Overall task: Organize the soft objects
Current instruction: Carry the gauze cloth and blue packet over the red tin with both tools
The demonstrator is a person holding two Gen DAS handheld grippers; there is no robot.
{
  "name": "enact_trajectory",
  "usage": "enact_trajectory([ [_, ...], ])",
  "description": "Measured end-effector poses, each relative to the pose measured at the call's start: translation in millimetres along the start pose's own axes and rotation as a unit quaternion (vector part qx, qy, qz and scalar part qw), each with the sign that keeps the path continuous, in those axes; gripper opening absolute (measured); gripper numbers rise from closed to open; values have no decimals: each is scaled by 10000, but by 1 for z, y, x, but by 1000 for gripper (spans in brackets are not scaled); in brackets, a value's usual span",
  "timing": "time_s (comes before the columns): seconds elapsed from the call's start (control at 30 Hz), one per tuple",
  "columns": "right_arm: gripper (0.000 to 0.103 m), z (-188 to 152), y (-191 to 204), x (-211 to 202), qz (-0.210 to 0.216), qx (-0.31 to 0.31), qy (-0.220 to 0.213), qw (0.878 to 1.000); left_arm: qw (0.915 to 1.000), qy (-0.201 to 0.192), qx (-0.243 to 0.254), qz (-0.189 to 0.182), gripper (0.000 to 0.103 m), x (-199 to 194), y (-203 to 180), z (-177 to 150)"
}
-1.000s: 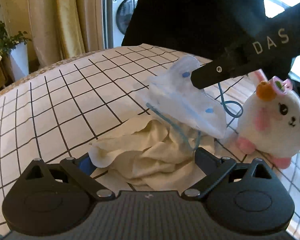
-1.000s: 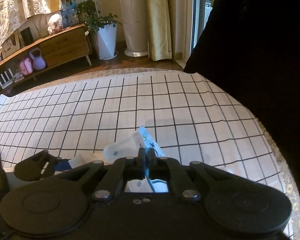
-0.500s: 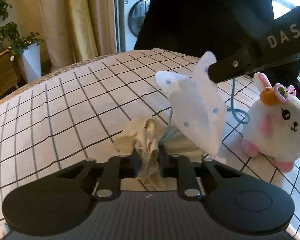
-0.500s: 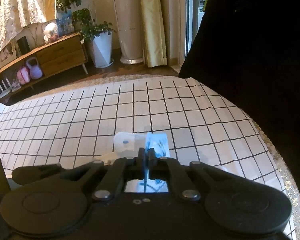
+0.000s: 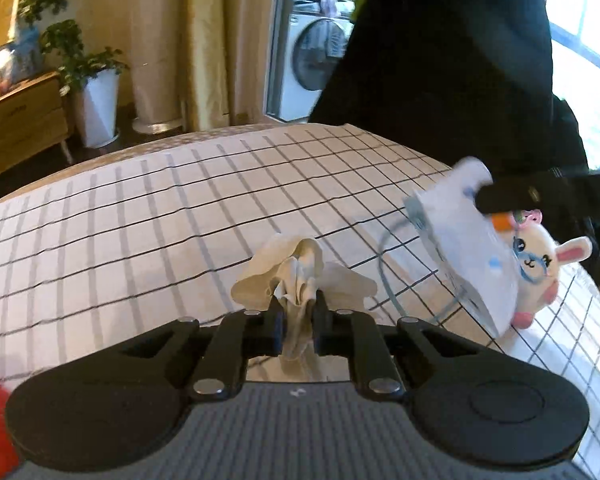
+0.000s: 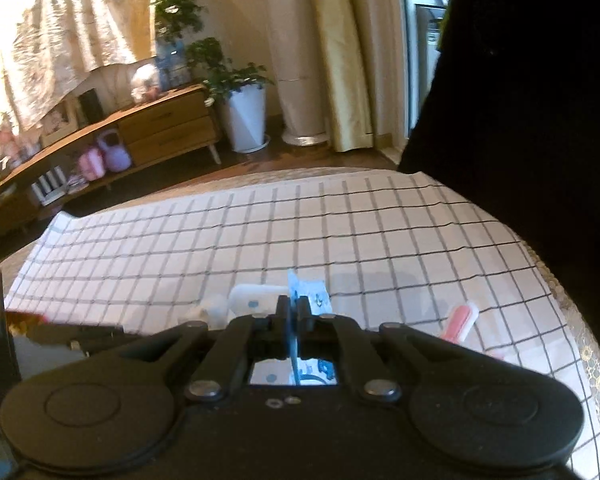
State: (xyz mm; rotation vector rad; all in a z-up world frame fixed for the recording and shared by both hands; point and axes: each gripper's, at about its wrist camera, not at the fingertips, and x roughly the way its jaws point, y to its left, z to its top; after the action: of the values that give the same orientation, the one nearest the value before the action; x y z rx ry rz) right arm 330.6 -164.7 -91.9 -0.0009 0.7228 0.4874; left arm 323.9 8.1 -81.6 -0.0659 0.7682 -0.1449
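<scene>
Since a second ago: our left gripper [image 5: 298,312], then spread wide over the cream cloth [image 5: 300,276], has shut on a bunched fold of it; the cloth that lay flat on the checked cover [image 5: 140,220] now stands gathered up between the jaws. The spotted white pouch [image 5: 466,252] has swung right, across the front of the plush rabbit [image 5: 540,264].

Left gripper: pressed together on the cream cloth, with the fabric crumpled into a ruffle above the fingertips.

Right gripper: [image 6: 294,314] pinched on the pouch's thin blue-printed edge; the left view shows the pouch hanging from its finger, clear of the cover.

Cream cloth: we judge it light, limp and easily creased. A pinch on a bunched fold should hold, but loose ends will trail and drag. A corner or hem would let it hang straighter for folding.

Pouch: thin and floppy, with a blue cord loop [image 5: 388,264] dangling beneath. We judge it nearly weightless, yet the cord could snag the rabbit.

Plush rabbit: on the cover at the right, partly behind the pouch; squashy and best taken around the body.

Containers: we see no bin or basket in either view. The pouch is the only holder here, and we cannot tell what, if anything, is inside.
</scene>
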Motion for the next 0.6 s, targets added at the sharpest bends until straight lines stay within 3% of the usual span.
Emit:
enact_trajectory([
  [0.3,2,-28,52,-62,351,-431,-85,9984,9998,18,-190,-76,13,-81,12,-17],
  [0.6,2,-54,99,-116,765,-677,-274,9944,9993,50,-343,167,13,-157,36,-40],
])
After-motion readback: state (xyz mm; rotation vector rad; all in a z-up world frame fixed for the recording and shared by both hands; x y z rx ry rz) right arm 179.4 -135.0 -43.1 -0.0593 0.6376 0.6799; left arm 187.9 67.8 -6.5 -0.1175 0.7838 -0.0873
